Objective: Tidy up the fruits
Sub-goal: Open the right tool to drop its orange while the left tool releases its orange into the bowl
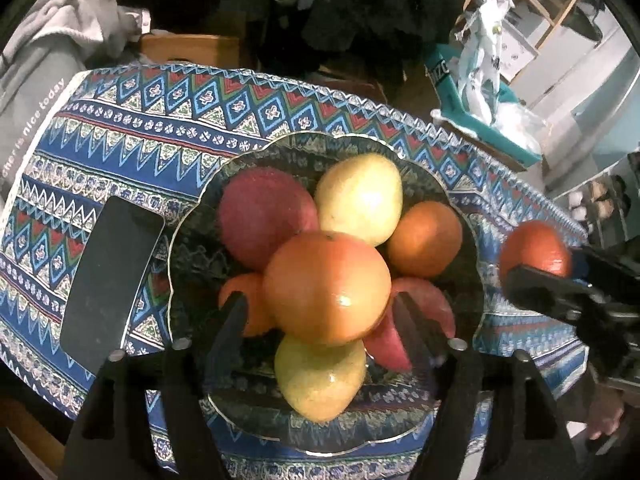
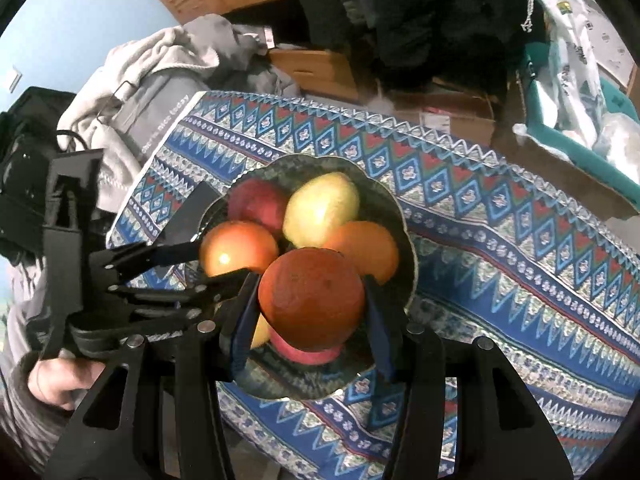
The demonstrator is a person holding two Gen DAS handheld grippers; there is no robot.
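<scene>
Right gripper (image 2: pixel 312 308) clamped on dark orange (image 2: pixel 312 300), low centre of right view, just above glass bowl (image 2: pixel 408 240). Left gripper (image 1: pixel 320 312) jaws apart around big orange-red fruit (image 1: pixel 326 286) atop pile; contact unclear.

Advice: lower dark orange into free gap, release gently; pile looks prone to rolling.

Count in bowl, left view: two yellow pears, two red apples, three orange fruits. Beyond: patterned cloth (image 1: pixel 120 140), black phone (image 1: pixel 110 276) at left.

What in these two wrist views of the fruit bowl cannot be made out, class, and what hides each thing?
- Left wrist view: the left gripper frames the big orange; whether its pads touch it is unclear.
- Left wrist view: the lower pear is partly hidden under that orange.
- Right wrist view: the red apple is mostly hidden by the dark orange in the right gripper.
- Both views: the bowl floor, under the fruit.
</scene>
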